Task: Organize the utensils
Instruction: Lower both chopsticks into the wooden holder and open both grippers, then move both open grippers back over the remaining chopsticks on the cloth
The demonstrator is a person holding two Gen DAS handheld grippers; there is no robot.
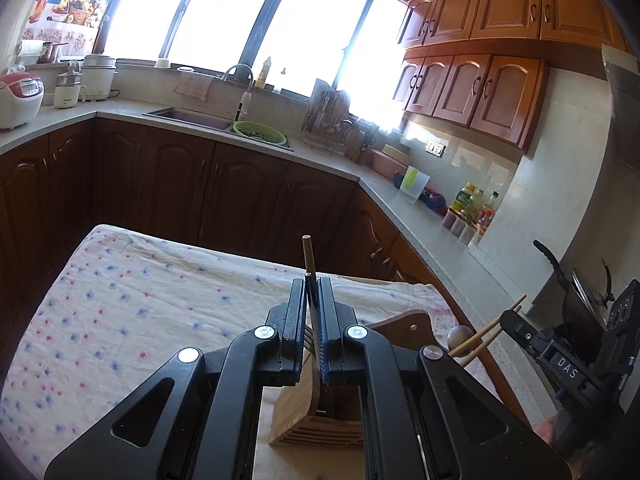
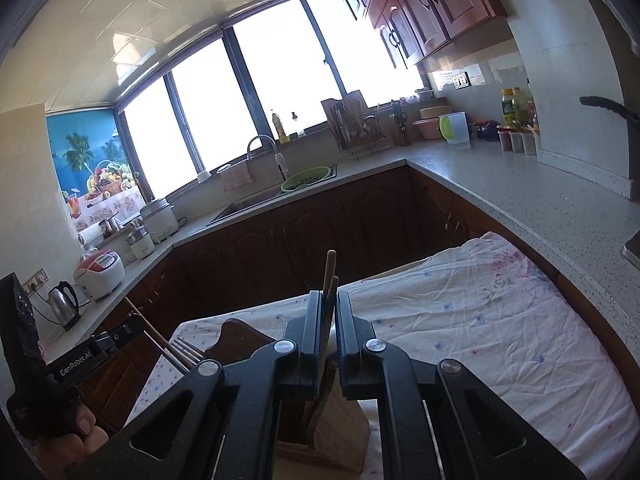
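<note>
A wooden utensil holder (image 1: 316,412) stands on the cloth-covered table (image 1: 140,300), right under both grippers; it also shows in the right wrist view (image 2: 340,428). My left gripper (image 1: 311,280) is shut on a fork (image 1: 316,344) and a wooden stick (image 1: 308,256), tines pointing down toward the holder. My right gripper (image 2: 329,296) is shut on a pair of wooden chopsticks (image 2: 330,272) that stick up past the fingertips. The right gripper also shows at the right edge of the left wrist view (image 1: 516,320), and the left gripper at the left of the right wrist view (image 2: 124,332).
A grey counter (image 2: 520,196) runs around the table, with a sink (image 1: 188,116), a green colander (image 1: 260,132), a dish rack (image 1: 332,120), bottles (image 1: 472,208) and a rice cooker (image 1: 16,96). Dark cabinets (image 1: 200,192) stand beyond the table's far edge.
</note>
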